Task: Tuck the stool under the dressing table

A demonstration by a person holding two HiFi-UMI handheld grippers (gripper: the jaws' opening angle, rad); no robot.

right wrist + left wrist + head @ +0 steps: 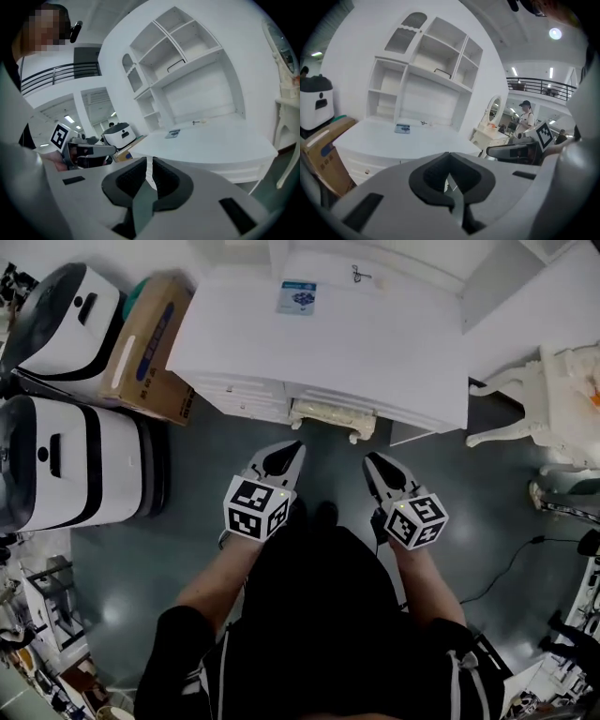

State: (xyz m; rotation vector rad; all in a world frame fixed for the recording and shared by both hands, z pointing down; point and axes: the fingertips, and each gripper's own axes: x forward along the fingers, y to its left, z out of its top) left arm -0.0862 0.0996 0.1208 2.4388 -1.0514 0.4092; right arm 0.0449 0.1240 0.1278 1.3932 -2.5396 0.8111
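Stool (333, 416): one; cardboard box (150, 345): one

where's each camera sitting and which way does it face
Head view: on the person's head, looking steeply down on the dressing table, left hand-held gripper, right hand-held gripper and forearms.
Left gripper view: rides that gripper, faces the shelves over its shut jaws.
Right gripper view: likewise, from the right.
Shared: both gripper views show the booklet and each other's gripper.

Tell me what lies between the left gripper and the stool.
Only bare dark grey floor, in the head view, separates the left gripper from the cream carved stool.
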